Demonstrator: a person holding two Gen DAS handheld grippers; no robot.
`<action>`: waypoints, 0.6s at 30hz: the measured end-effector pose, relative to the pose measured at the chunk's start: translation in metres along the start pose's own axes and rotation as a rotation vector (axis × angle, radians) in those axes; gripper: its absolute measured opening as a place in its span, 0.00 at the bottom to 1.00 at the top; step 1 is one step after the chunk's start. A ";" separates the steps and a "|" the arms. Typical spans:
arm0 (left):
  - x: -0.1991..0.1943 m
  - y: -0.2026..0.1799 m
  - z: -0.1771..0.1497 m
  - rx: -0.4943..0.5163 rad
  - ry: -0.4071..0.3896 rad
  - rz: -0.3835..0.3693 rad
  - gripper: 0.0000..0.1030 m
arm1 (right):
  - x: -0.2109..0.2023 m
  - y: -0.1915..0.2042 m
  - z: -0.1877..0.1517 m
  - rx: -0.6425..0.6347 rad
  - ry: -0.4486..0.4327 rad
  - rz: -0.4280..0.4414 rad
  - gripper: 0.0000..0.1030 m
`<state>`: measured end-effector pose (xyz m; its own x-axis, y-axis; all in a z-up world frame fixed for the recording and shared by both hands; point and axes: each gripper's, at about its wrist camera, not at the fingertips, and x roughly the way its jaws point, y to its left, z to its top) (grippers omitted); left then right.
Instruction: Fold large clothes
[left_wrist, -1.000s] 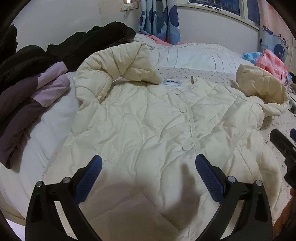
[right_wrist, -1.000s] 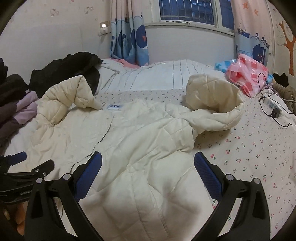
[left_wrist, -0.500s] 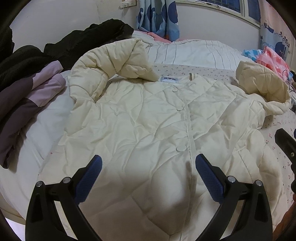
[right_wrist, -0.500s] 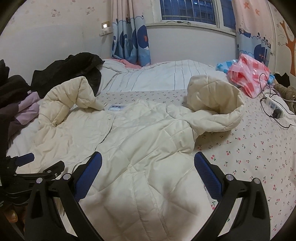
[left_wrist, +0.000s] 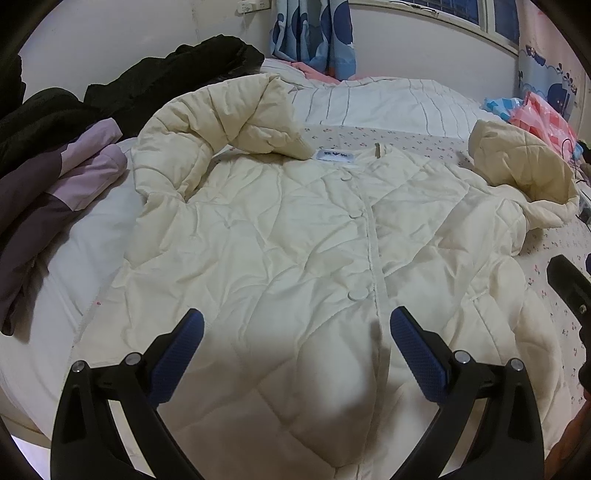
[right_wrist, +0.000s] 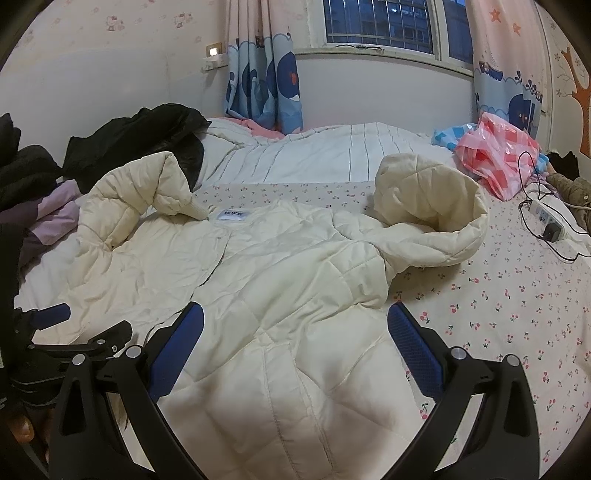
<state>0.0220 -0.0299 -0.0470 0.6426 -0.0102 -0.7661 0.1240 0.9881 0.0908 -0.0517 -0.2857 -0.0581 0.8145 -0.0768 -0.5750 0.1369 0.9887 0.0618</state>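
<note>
Your left gripper (left_wrist: 297, 345) and right gripper (right_wrist: 295, 341) both hover spread wide, holding nothing, above the hem of the cream jacket (left_wrist: 295, 240), which lies buttoned and face-up on the bed (right_wrist: 517, 302), ready for folding. At 10 o'clock, dark clothes (left_wrist: 55, 166) crowd its bent left sleeve (left_wrist: 207, 122).

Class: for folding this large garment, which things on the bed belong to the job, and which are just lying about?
Job: cream jacket, left gripper, right gripper.
Lying about: black coat, purple garment, pink bag, power strip.
</note>
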 end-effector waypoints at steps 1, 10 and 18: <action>0.000 0.000 0.000 0.000 0.000 0.001 0.94 | 0.000 0.000 0.000 0.000 -0.001 0.001 0.93; 0.000 -0.001 0.000 -0.002 -0.001 -0.001 0.94 | 0.000 0.000 0.000 -0.004 -0.002 -0.001 0.93; -0.003 -0.004 0.004 -0.012 -0.006 -0.014 0.94 | -0.002 0.000 0.001 -0.006 -0.010 -0.004 0.93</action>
<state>0.0223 -0.0348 -0.0425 0.6457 -0.0248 -0.7632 0.1241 0.9896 0.0729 -0.0524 -0.2861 -0.0562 0.8192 -0.0824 -0.5675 0.1375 0.9890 0.0548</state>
